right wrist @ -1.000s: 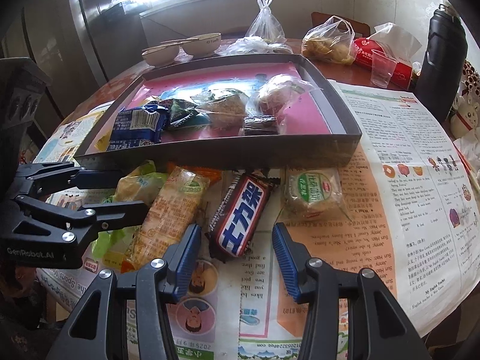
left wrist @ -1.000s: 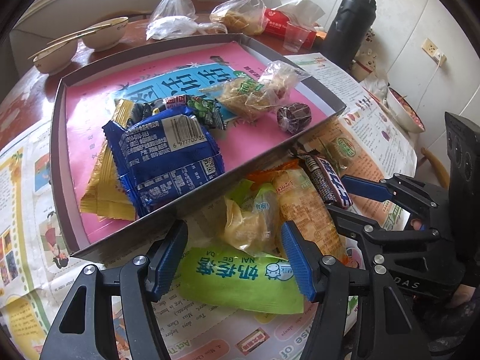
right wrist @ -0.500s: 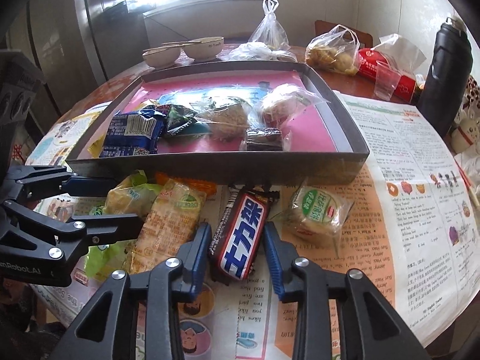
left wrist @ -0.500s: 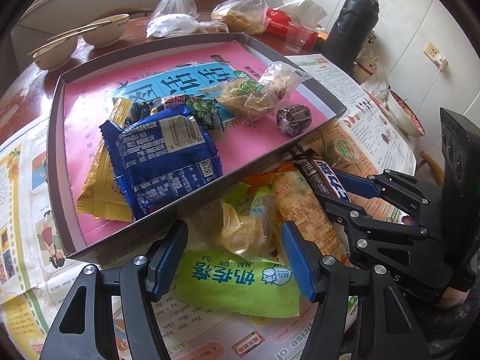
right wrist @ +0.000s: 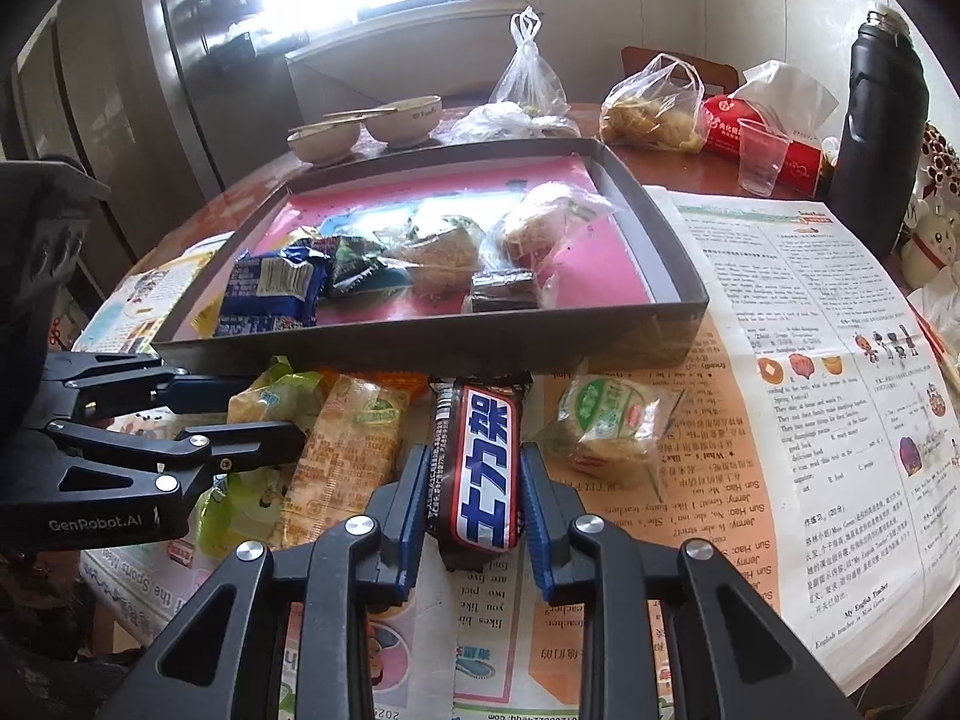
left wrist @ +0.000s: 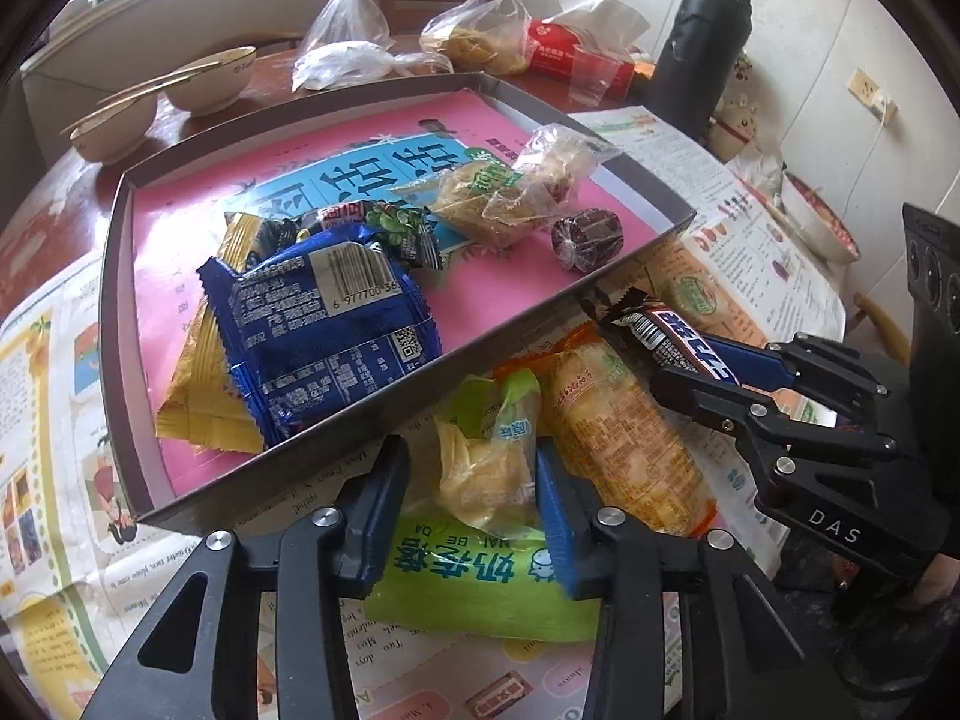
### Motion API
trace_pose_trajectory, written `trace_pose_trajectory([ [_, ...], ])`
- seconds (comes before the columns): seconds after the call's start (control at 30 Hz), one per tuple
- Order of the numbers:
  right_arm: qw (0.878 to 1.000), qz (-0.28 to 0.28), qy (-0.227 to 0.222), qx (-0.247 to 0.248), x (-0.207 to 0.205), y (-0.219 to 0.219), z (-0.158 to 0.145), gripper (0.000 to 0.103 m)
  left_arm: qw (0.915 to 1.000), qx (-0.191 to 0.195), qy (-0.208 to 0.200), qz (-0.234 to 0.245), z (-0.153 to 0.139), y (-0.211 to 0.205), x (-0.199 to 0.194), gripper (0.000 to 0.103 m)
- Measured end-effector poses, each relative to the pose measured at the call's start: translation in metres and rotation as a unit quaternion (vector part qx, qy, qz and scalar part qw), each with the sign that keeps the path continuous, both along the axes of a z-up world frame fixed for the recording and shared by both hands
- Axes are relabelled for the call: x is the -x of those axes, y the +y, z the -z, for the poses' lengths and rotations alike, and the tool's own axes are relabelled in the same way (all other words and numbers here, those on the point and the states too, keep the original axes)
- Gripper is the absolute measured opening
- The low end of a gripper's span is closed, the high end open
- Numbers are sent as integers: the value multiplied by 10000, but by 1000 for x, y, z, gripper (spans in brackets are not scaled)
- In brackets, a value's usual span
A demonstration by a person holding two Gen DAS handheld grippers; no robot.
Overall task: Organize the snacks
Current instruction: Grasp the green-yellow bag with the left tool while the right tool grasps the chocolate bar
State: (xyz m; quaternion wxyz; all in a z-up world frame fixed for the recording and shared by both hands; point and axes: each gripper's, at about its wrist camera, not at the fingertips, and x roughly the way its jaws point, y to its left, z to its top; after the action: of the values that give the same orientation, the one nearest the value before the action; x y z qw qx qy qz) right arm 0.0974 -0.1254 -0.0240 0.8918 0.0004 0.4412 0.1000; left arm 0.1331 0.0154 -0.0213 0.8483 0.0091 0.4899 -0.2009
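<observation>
A shallow grey box with a pink lining (left wrist: 654,195) (right wrist: 672,252) holds several snacks, among them a blue packet (left wrist: 324,330). In front of it on newspaper lie loose snacks. My right gripper (right wrist: 474,480) is shut on the brown chocolate bar (right wrist: 480,462), which also shows in the left wrist view (left wrist: 678,336), its far end tilted up toward the box. My left gripper (left wrist: 474,474) stands narrowly open around a small yellow-green bag (left wrist: 486,462), its right pad touching it, above a green packet (left wrist: 480,582). An orange packet (left wrist: 624,450) lies between the grippers.
A round cake in clear wrap (right wrist: 606,420) lies right of the bar. Behind the box stand two bowls (right wrist: 366,123), plastic bags (right wrist: 654,102), a plastic cup (right wrist: 759,156), a red tissue pack (right wrist: 798,156) and a black flask (right wrist: 876,132). The table edge is at the right.
My right gripper closed on the chocolate bar and lifted its end. My left gripper moved forward and narrowed around the yellow-green bag.
</observation>
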Motion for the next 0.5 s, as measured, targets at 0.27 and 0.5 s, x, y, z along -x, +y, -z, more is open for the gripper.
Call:
trace_pose_trajectory([
  [0.27,9997,-35,-181,-177,5,-4,-13,29,9998,179,6,-119,-6,5,5,33],
  [0.5,9990,-44,-303,-318,4,-9,-22,29,9992,321,-94,-223,-18,12,11,33],
])
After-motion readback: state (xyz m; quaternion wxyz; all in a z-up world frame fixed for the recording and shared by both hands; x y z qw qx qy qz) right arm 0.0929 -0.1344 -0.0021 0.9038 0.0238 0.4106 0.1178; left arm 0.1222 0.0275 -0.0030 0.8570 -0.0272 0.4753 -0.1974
